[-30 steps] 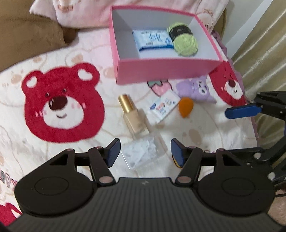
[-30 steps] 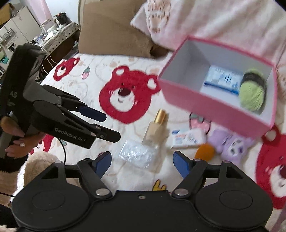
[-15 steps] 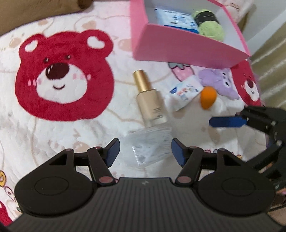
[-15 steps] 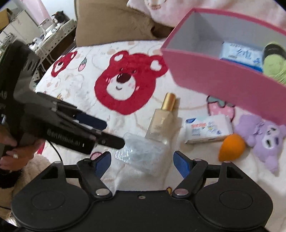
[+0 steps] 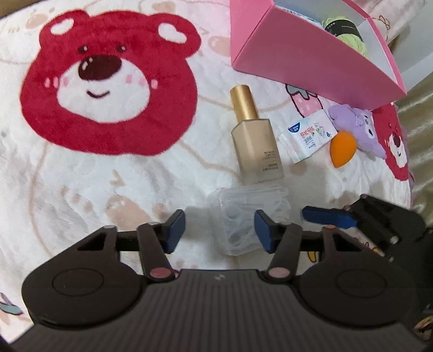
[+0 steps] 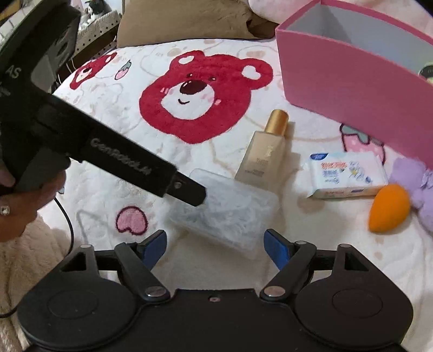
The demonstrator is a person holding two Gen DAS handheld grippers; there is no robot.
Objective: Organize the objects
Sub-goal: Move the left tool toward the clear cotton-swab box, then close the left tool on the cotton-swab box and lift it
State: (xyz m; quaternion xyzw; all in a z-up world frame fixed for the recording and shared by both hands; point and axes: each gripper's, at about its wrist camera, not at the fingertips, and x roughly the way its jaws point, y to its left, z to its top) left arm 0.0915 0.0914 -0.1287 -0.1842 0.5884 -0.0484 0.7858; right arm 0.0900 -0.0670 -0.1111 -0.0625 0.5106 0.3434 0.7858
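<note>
A clear plastic box (image 5: 243, 214) lies on the bear-print blanket (image 5: 81, 189). My left gripper (image 5: 219, 230) hovers low over it with its jaws closing. Its right finger (image 5: 263, 230) overlaps the box's near end, while the left finger stands clear of the box. My right gripper (image 6: 215, 247) is just short of the clear box (image 6: 224, 214), jaws opening and nothing between them. Beyond lie a gold-capped foundation bottle (image 5: 255, 146), a wipes pack (image 5: 305, 138), an orange sponge (image 5: 342, 147) and a purple plush (image 5: 357, 121).
A pink box (image 5: 311, 62) stands at the back right, holding green yarn (image 5: 349, 35) and a blue pack. A brown cushion (image 6: 184, 21) lies beyond the blanket. A person's hand (image 6: 19, 205) grips the left tool at the left edge.
Both grippers have come down close to the clear box, which now sits at their fingertips. The left jaws have narrowed.
</note>
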